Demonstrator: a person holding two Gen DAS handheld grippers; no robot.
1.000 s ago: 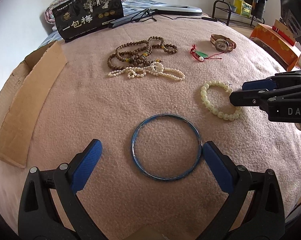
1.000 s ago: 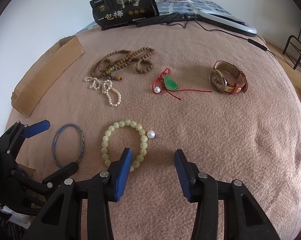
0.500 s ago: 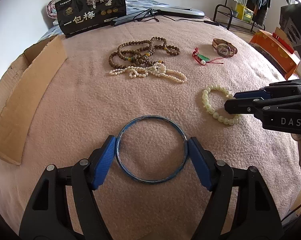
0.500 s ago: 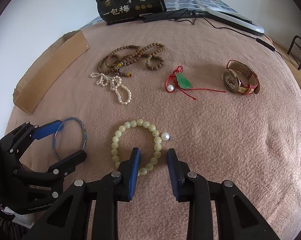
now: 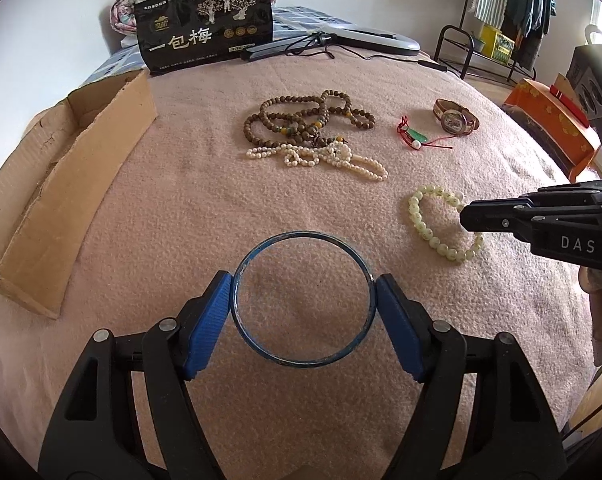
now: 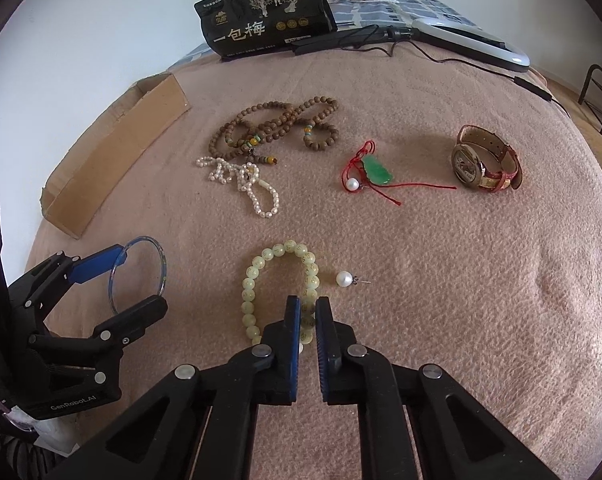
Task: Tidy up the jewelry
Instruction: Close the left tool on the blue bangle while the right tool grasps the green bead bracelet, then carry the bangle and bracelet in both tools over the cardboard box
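My left gripper is shut on a blue bangle, pads pressing its two sides; it also shows in the right wrist view. My right gripper is shut on the near side of a pale green bead bracelet, which lies on the pink blanket and shows in the left wrist view. A loose pearl earring lies just right of the bracelet.
Farther back lie brown wooden beads, a white pearl strand, a green pendant on red cord and a wristwatch. A cardboard tray sits at the left. A black packet and a cabled device stand behind.
Both grippers closed: the left jaws came in onto the blue bangle's sides, the right jaws narrowed onto the green bracelet's beads. Both moved slightly forward.
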